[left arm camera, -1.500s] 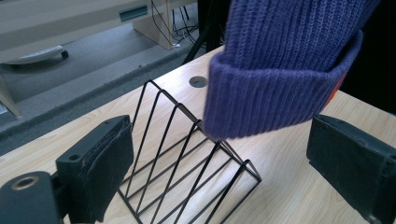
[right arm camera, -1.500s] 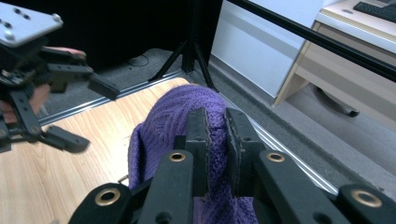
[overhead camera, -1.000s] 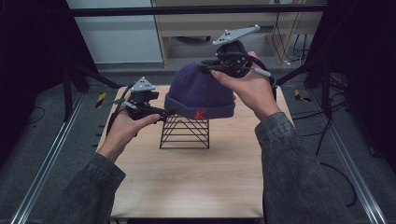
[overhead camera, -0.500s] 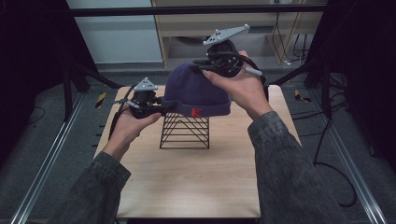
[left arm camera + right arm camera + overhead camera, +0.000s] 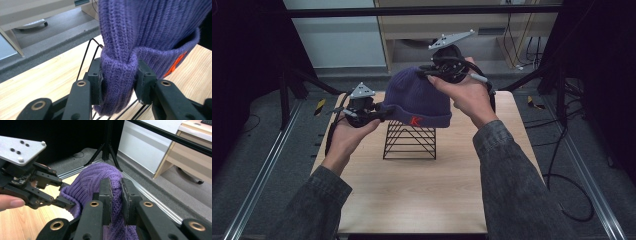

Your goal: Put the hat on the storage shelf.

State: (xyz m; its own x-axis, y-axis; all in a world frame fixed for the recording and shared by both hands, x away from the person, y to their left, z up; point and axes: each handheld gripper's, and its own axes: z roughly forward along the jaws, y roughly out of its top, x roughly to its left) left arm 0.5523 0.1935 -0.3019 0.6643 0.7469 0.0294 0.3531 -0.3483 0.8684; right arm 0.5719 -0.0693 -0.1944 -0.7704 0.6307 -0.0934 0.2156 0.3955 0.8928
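High view: a purple ribbed knit hat [image 5: 419,97] held above a black wire stand [image 5: 410,140] on a pale wooden table [image 5: 422,190]
Left gripper [image 5: 379,113]: jaws have just been closing; now clamped on the hat's folded cuff, bunching the thick knit between the pads [image 5: 96,81]
Right gripper [image 5: 428,73]: jaws pinched together on the soft crown
Hat detail: orange stitched mark [image 5: 414,121] on the cuff; rounded dome shape

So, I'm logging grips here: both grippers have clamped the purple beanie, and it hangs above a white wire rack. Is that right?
Not quite: the wire rack is black, as the high view shows. The rest holds: the left gripper and right gripper both clamp the purple beanie above it.
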